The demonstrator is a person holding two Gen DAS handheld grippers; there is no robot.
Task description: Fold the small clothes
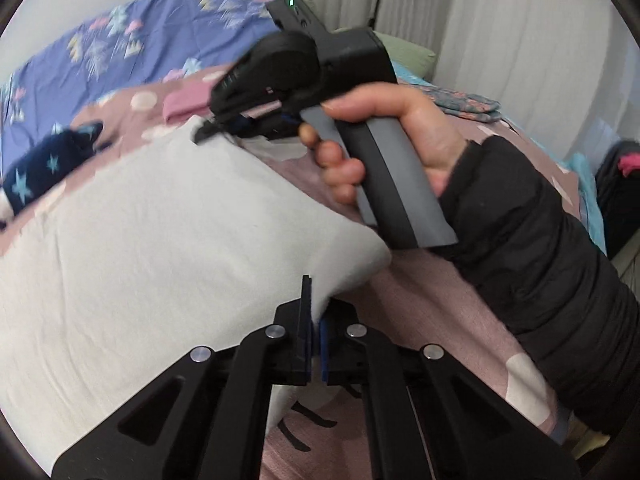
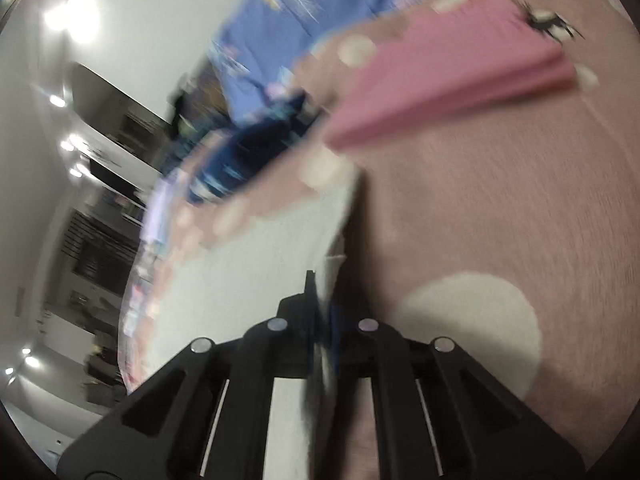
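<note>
A: Left wrist view first. What is the left gripper [image 1: 316, 320] doing?

B: Its jaws are pressed together on the near corner of the white garment [image 1: 160, 240], at 6 o'clock. The cloth spreads from there toward 9 and 10 o'clock across the bed [image 1: 432, 300].

A: And the other hand?

B: The right hand [image 1: 384, 136] sits at 1 o'clock, fingers wrapped round a grey and black handle, a black sleeve [image 1: 540, 272] running down to 4 o'clock. The right gripper [image 1: 204, 134] points toward 9 o'clock with its tip on the far edge of the same white garment.

A: The surface?

B: A mauve bed cover with pale spots. A navy sock with stars [image 1: 44, 168] lies at 9 o'clock, a folded pink item [image 1: 184, 104] near 11, a blue patterned sheet [image 1: 140, 40] behind, and pale curtains [image 1: 500, 32] at 1 o'clock.

A: Now the right wrist view.

B: Blurred. The right gripper [image 2: 322, 312] at 6 o'clock is clamped on an edge of the white garment [image 2: 248, 280], which runs off toward 8 o'clock. The folded pink item [image 2: 460, 72] lies at 1 o'clock, the navy sock [image 2: 256, 152] near 10, both apart from the white cloth.

A: The room?

B: White walls, bright ceiling lights [image 2: 72, 16] at 10 o'clock, dark furniture at 8 that I cannot make out.
</note>
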